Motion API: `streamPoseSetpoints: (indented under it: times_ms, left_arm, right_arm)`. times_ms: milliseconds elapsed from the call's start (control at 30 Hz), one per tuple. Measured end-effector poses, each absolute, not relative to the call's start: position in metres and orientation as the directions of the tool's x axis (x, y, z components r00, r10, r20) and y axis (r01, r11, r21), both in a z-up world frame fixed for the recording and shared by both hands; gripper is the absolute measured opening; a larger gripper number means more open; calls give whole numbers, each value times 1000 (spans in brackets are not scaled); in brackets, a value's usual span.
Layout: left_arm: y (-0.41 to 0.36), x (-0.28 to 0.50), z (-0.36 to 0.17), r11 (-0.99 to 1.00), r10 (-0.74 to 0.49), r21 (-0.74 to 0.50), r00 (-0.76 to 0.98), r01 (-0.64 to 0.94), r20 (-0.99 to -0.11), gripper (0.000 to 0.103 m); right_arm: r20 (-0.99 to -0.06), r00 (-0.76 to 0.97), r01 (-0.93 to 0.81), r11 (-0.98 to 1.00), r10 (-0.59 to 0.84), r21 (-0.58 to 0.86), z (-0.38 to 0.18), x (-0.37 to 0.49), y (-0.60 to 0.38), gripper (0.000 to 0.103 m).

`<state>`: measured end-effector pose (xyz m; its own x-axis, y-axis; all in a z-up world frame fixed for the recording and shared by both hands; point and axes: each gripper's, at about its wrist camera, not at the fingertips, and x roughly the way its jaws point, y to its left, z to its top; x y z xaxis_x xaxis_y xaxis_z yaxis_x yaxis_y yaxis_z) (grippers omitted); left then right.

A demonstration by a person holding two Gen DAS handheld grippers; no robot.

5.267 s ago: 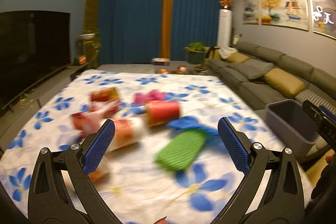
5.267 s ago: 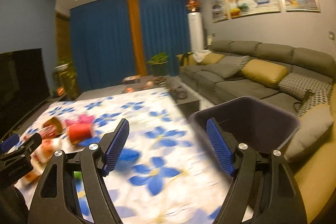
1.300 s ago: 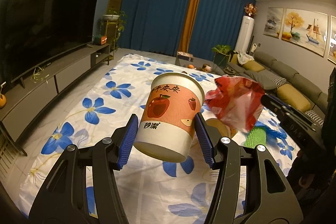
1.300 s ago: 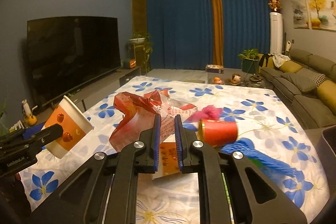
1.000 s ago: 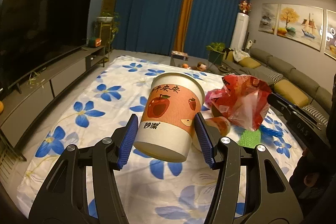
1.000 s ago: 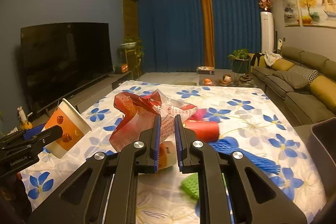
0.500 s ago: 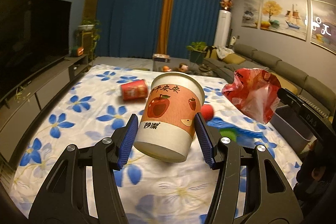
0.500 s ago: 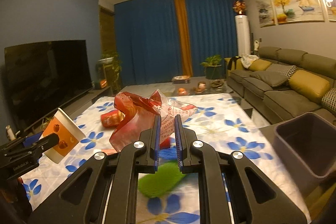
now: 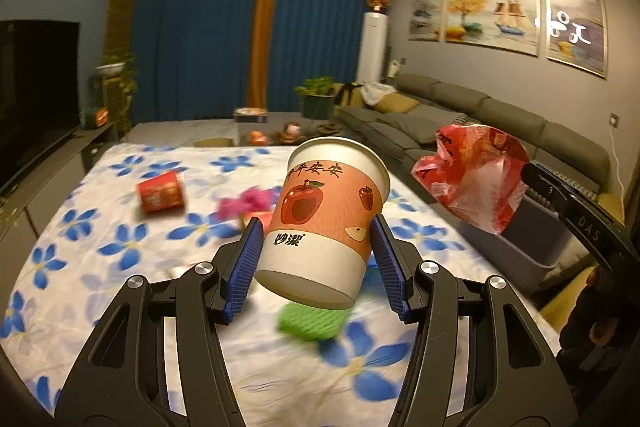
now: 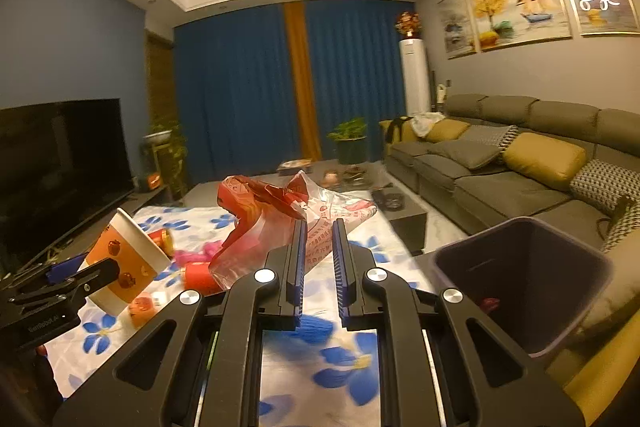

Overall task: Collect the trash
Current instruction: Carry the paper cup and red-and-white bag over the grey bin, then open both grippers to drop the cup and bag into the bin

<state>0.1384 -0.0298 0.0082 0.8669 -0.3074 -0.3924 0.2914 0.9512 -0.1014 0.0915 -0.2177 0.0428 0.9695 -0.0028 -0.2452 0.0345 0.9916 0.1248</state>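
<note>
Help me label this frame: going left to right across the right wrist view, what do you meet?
TV → paper cup → red plastic bag held by the right gripper → grey bin → yellow cushion.

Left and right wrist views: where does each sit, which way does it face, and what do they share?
Left wrist view: on the left tool, facing the floral cloth and sofa; its fingers clamp a paper cup, and the right tool enters at the right edge.
Right wrist view: on the right tool, facing the curtains and grey bin; it pinches a red plastic bag.
Shared: cup, bag, cloth, sofa, bin.
</note>
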Motion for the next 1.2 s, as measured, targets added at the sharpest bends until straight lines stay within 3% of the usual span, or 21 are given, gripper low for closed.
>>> streamPoseSetpoints:
  times_ms: [767, 1200]
  left_arm:
    - [-220, 176, 24, 814, -570, -106, 748, 571, -341, 54]
    - [-283, 197, 7, 753, -641, -128, 676, 645, -363, 54]
  right_arm:
    - [-228, 906, 388, 914, -355, 121, 32, 72, -373, 14]
    - [-252, 875, 453, 882, -413, 128, 17, 77, -405, 14]
